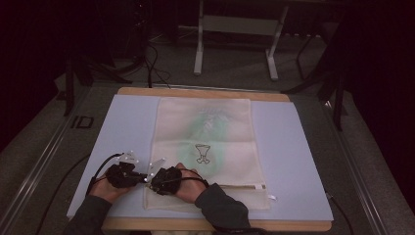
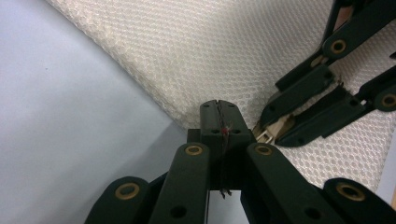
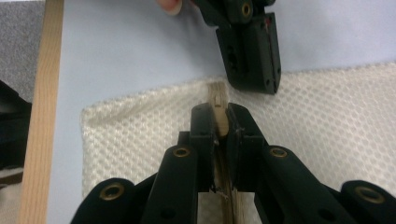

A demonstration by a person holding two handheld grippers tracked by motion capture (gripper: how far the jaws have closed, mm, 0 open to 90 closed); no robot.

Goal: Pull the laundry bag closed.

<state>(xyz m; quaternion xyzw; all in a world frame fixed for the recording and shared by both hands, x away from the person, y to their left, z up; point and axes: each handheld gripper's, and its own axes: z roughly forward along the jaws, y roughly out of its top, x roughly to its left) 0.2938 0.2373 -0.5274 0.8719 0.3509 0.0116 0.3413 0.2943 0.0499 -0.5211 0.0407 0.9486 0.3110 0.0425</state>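
I see a cream mesh bag [image 1: 205,147] with a honeycomb weave, a faint green print and a dark outlined emblem, lying on my pale lilac-blue surface [image 1: 293,161]; its zipper pull [image 3: 218,105] is beige.

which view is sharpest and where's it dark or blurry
Left gripper view: sharpest, the mesh bag weave crisp, evenly lit. Right gripper view: softer, the zipper pull between the right hand-held gripper jaws slightly blurred. High view: dim, the room beyond the table nearly black, the bag's print faint.
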